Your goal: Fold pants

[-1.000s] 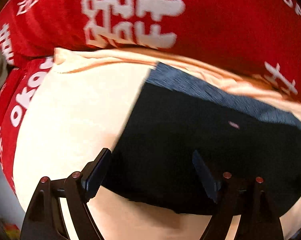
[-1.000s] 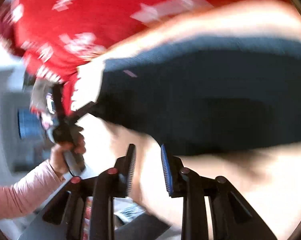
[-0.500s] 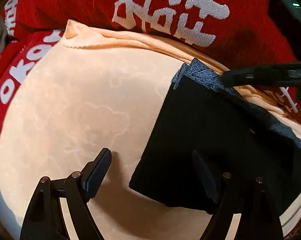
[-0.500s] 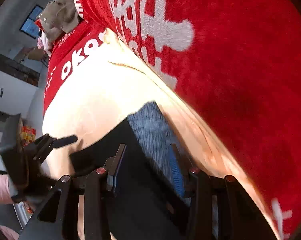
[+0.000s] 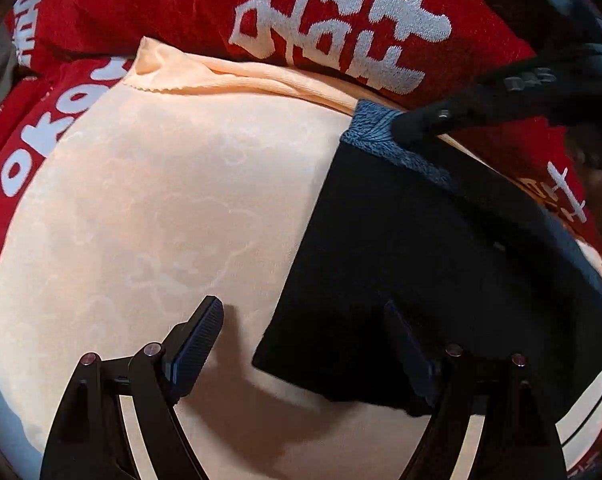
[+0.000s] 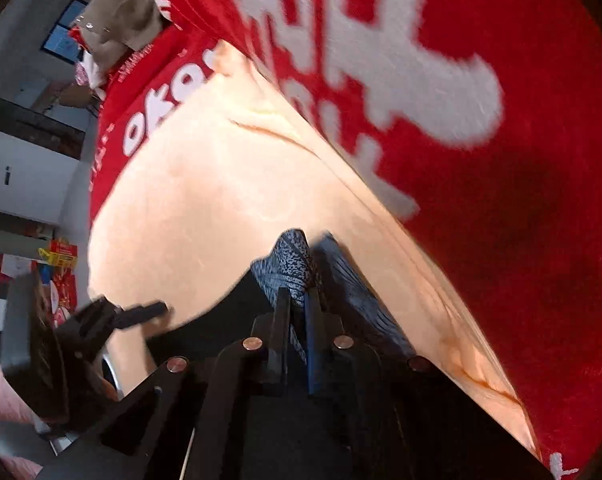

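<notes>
From the left wrist view, the left tongs point(image 5: 301, 344) stand wide open with nothing between them; one finger point(image 5: 199, 336) is over the bare peach cloth point(image 5: 161, 208), the other over the near edge of the dark pants point(image 5: 413, 264). The pants lie folded flat on the right side of the peach cloth, their grey-blue ribbed waistband point(image 5: 385, 140) along the cloth's far edge. The right tongs point(image 5: 411, 126) reach in from the right and meet the waistband at its far left corner. A red blanket with white lettering point(image 5: 341, 28) lies beyond and around the cloth.

From the right wrist view, the right tongs point(image 6: 299, 316) are nearly closed, pinching a bunched fold of the waistband point(image 6: 291, 264) between them, a grip the other view does not show clearly. The left tongs point(image 6: 141, 312) appear at lower left, low over the peach cloth point(image 6: 221, 168). Only this view shows the red blanket's point(image 6: 501, 160) far end, where a tan garment point(image 6: 121, 16) lies, and the room beyond.
</notes>
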The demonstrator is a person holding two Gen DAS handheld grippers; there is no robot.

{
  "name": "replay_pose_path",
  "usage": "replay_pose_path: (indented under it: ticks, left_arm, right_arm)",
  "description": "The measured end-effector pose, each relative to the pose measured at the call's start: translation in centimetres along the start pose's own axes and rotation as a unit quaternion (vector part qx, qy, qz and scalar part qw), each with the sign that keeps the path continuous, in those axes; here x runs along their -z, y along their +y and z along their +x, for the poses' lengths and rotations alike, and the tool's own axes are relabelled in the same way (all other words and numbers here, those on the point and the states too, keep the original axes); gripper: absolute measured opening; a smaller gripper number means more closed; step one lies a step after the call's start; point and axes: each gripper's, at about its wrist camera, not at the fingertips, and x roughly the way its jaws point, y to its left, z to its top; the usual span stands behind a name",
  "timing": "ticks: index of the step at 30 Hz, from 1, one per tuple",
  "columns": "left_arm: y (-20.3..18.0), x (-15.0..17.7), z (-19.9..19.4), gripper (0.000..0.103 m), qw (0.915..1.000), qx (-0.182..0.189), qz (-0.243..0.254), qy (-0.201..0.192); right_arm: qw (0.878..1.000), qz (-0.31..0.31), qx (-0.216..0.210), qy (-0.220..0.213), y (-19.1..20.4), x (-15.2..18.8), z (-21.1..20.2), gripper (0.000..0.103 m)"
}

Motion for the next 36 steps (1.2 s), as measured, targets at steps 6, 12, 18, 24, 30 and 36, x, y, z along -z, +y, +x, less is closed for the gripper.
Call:
replay_pose_path:
  ticks: [6,12,18,24,30,36]
  left_arm:
    - [-1.7,-0.9,-1.7,0.084,0.9997,-0.007,0.023,-0.009]
    - [-7.6,-5.1,-1.6,0.084,0.9957,0.007,0.087,-0.032]
    - [-10.7,-8.0,5.1,0.084,0.9951,-0.025,0.095,-0.01]
    - [-11.2,-7.4,5.3,0.084,0.9866,-0.083,0.14,-0.009]
    - [-15.9,-4.4,1.4,0.084,0.9808,-0.05,0.188,0.009]
    - [-25.0,2.4,0.4,0.084,0.9668,0.029,0.25,0.042]
  right_arm:
    - [0.997,0.06,0.045,-0.014,-1.4,0.4,2.4,0.016]
    - [0.979,0.16,0.072,-0.099,-3.0,6.8,-5.5,0.02]
    - [0.945,0.281,0.139,-0.096,-8.7,19.1,-10.1,0.02]
    - [0.909,0.37,0.166,-0.1,-13.7,30.3,-11.2,0.018]
    - [0.828,0.521,0.095,-0.187,-14.0,40.8,-16.4,0.02]
    - [0.799,0.568,0.012,-0.198,-10.8,47.3,-16.5,0.029]
